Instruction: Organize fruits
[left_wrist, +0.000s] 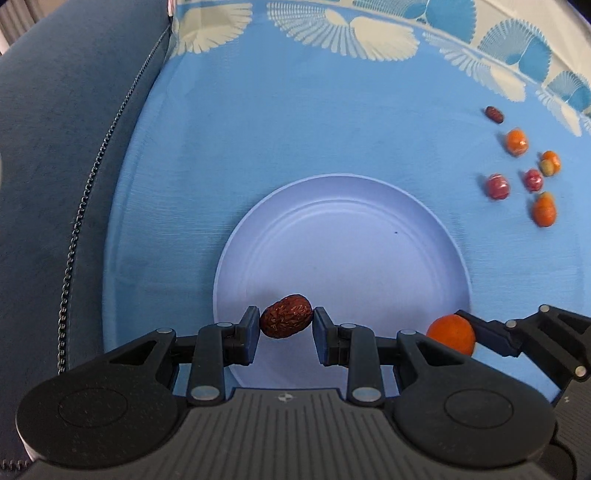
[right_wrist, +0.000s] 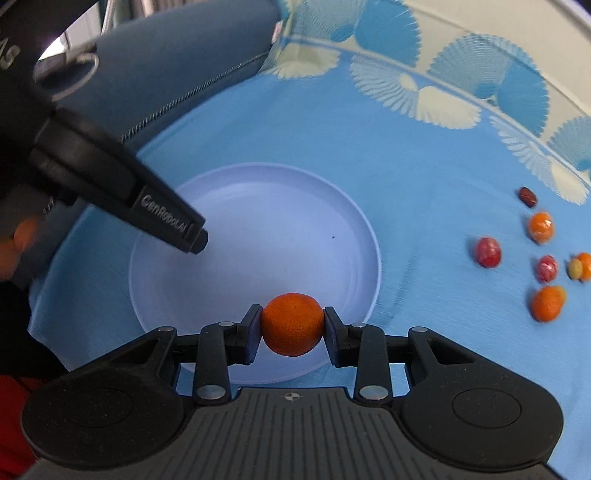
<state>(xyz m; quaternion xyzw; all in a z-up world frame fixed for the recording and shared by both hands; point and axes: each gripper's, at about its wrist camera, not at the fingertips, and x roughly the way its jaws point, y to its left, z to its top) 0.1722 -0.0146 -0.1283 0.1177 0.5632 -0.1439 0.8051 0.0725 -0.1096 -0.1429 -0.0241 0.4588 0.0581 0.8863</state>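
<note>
My left gripper (left_wrist: 286, 319) is shut on a wrinkled dark red date (left_wrist: 286, 316), held over the near edge of a pale blue plate (left_wrist: 351, 236). My right gripper (right_wrist: 292, 324) is shut on a small orange citrus fruit (right_wrist: 292, 324) above the plate's near rim (right_wrist: 362, 295). That orange fruit (left_wrist: 451, 333) also shows at the lower right of the left wrist view. The left gripper's fingers (right_wrist: 173, 221) reach over the plate from the upper left in the right wrist view. The plate holds no fruit.
Loose fruits lie on the blue cloth to the right of the plate: a dark date (right_wrist: 527, 196), orange ones (right_wrist: 541, 226) (right_wrist: 546, 303) and red ones (right_wrist: 488, 252) (right_wrist: 546, 267). A grey-blue sofa cushion (left_wrist: 66, 147) borders the cloth on the left.
</note>
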